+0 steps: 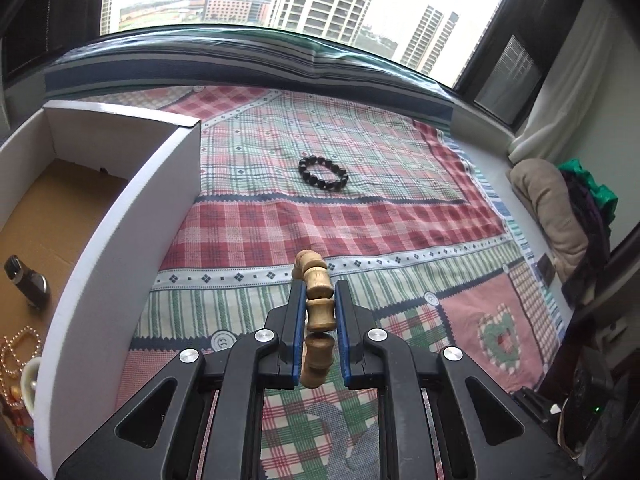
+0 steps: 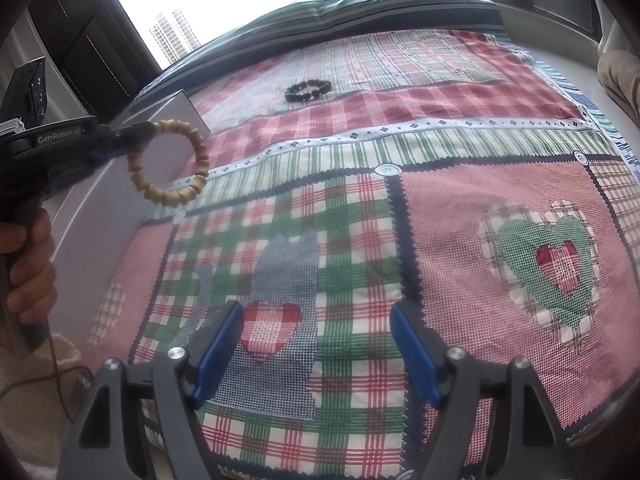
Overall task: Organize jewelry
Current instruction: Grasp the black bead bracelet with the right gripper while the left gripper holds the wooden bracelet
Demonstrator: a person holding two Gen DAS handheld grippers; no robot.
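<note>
My left gripper (image 1: 319,290) is shut on a tan wooden bead bracelet (image 1: 317,312) and holds it in the air above the cloth, beside the white box (image 1: 132,216). In the right wrist view the same gripper (image 2: 150,130) holds the bracelet (image 2: 170,162) as a hanging ring next to the box wall (image 2: 100,216). A black bead bracelet (image 1: 323,173) lies flat on the patchwork cloth further off; it also shows in the right wrist view (image 2: 308,90). My right gripper (image 2: 316,318) is open and empty, low over the cloth.
The box holds a pearl necklace (image 1: 16,350) and a dark small object (image 1: 28,282) on its brown floor. The patchwork cloth (image 1: 360,224) covers a window ledge. Folded fabric (image 1: 560,208) lies at the right end. The window (image 1: 280,0) runs along the far edge.
</note>
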